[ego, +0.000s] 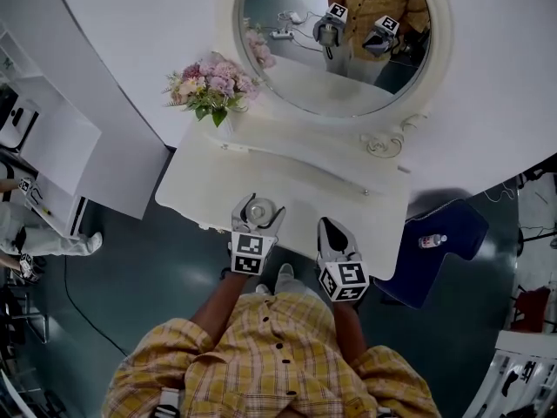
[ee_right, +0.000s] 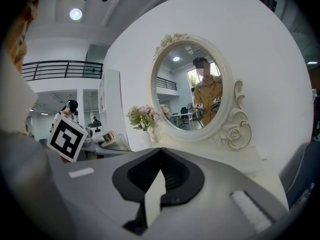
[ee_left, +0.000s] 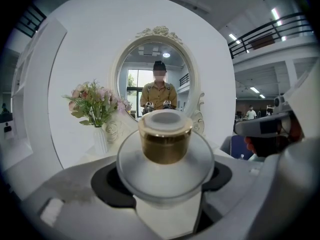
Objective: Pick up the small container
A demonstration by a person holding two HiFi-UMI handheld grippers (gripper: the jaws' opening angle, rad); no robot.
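The small container [ego: 258, 211] is a clear round glass jar with a gold cap [ee_left: 165, 139]. It sits between the jaws of my left gripper [ego: 258, 204], which is shut on it over the front edge of the white dressing table [ego: 287, 177]. In the left gripper view the jar fills the middle, held upright in the left gripper [ee_left: 166, 184]. My right gripper [ego: 329, 226] is beside it to the right, shut with nothing in it. In the right gripper view its jaws [ee_right: 159, 176] meet, and the jar's gold cap [ee_right: 109, 135] shows at the left.
An oval mirror [ego: 335, 42] with an ornate white frame stands at the back of the table. A vase of pink flowers [ego: 213, 84] is at the back left. A blue chair [ego: 435, 246] with a small bottle [ego: 432, 241] is to the right, and white shelving [ego: 43, 146] to the left.
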